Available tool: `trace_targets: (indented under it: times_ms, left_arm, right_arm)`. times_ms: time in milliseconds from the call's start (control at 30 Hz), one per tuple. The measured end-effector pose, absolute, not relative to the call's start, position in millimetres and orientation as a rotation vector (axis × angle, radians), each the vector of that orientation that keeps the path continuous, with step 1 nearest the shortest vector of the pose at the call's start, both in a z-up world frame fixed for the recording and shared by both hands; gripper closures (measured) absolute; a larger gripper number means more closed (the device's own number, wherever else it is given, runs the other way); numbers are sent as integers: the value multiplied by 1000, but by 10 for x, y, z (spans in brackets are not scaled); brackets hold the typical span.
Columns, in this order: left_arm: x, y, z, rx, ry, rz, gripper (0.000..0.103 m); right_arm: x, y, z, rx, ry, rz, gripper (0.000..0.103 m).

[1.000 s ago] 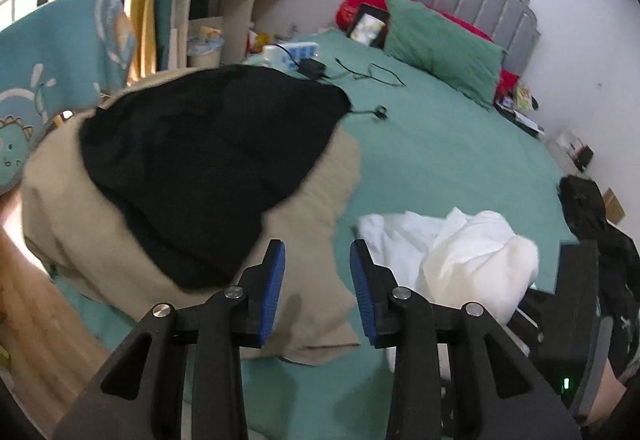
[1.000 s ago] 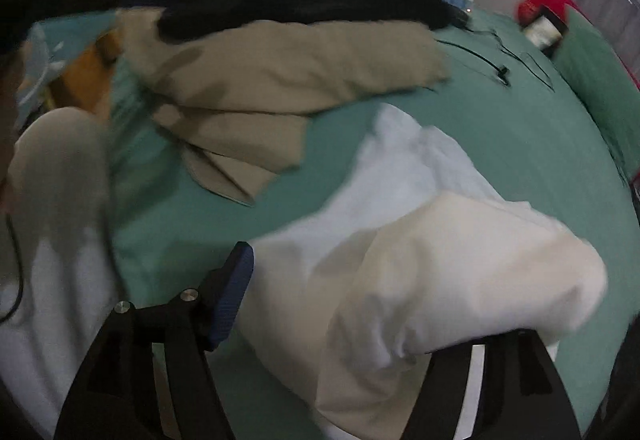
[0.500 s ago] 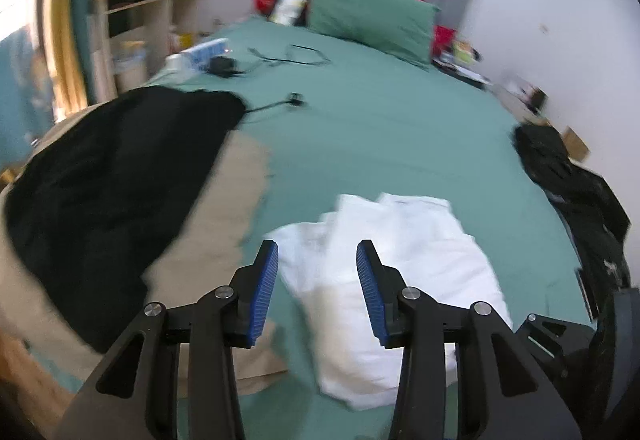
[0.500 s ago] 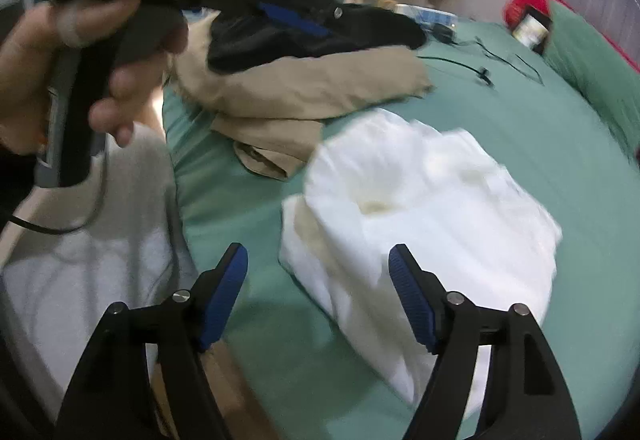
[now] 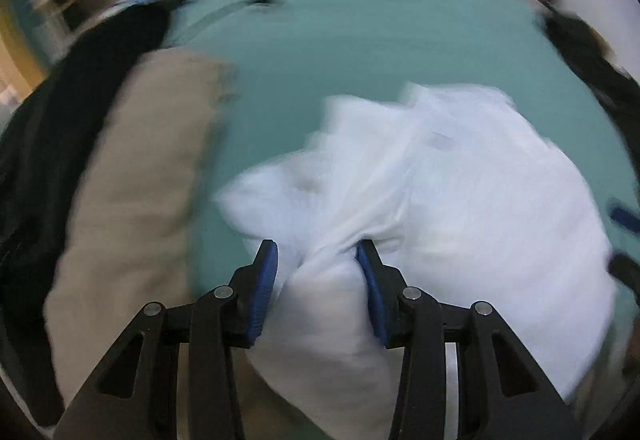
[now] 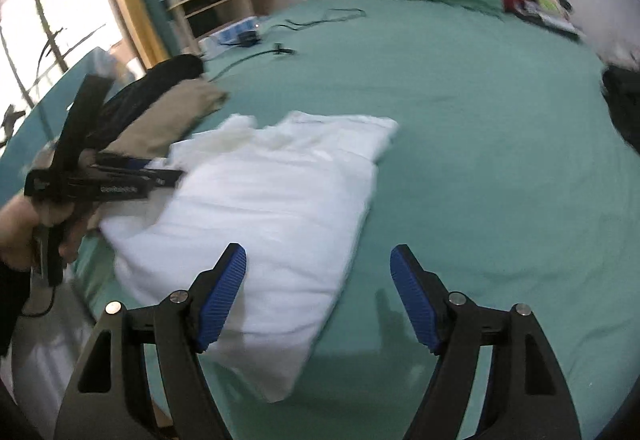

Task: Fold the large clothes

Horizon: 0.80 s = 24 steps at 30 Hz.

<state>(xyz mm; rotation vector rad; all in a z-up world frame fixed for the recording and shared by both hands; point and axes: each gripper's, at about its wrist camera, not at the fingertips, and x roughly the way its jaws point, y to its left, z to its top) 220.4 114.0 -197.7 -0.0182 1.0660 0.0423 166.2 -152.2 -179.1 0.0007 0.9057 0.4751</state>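
Your left claw (image 5: 316, 260), empty & open 0.5 s ago, now pinches the white garment's (image 6: 264, 208) near-left edge on the bed (image 6: 480, 144); right claw (image 6: 318, 272) hangs wide, having let go. Regrip done, fold next.

Each black tool (image 6: 318, 290) has ribbed blue pads (image 6: 222, 296) and silver screws.

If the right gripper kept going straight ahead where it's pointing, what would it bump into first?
Probably the green bedsheet. The right gripper is open and empty, and the gap between its fingers faces bare sheet. The white garment lies just left of that line, so the left finger might brush its edge. Depth is hard to judge.
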Motion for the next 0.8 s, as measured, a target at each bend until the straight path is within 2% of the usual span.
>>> trace_targets:
  times_ms: [133, 333, 433, 500, 567, 667, 800]
  left_arm:
    - [2016, 1489, -1807, -162, 920, 225, 59]
    - [1728, 1524, -1649, -264, 901, 158, 59]
    - [1643, 1364, -1640, -199, 908, 52, 52]
    - [1650, 1252, -1764, -178, 977, -4, 52]
    - [1657, 1190, -1848, -187, 1029, -25, 52]
    - [1600, 1147, -1903, -194, 1064, -31, 52]
    - [1510, 1079, -1877, -193, 1094, -60, 52]
  right_arm:
    - [1831, -1701, -1933, 160, 943, 469, 28]
    - [2024, -1777, -2411, 563, 1096, 626, 28]
    - [2011, -1713, -2457, 622, 1071, 644, 28]
    - [2023, -1592, -2472, 620, 1089, 676, 55]
    - [2024, -1462, -2514, 611, 1127, 686, 72]
    - [1971, -1397, -2398, 518, 1105, 677, 80]
    - [1891, -1392, -2148, 349, 1078, 618, 83]
